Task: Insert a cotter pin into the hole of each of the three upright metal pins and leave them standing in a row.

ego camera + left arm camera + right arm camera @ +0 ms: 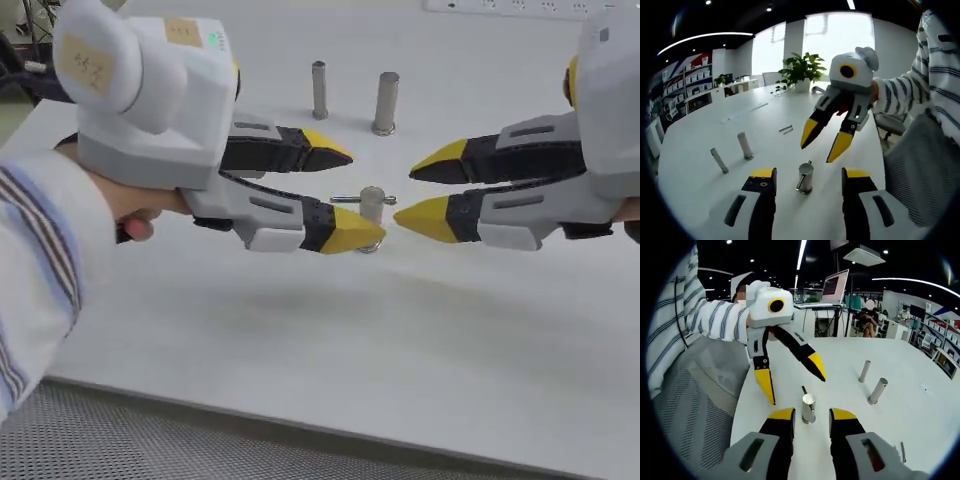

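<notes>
Jaws apart, the left gripper [360, 193] and right gripper [408, 190] face each other across a metal pin [371, 208] holding a cotter pin [345, 199], at the middle of the bench [300, 340].

On the table [300, 330], the near pin [371, 207] stands between the left gripper [363, 193] on its left and the right gripper [405, 192] on its right, with a cotter pin [347, 199] through it. Behind it stand the far-left pin [319, 88] and the far-right pin [385, 102], side by side. Possibly 2 loose cotter pins [786, 129] lie farther off.
</notes>
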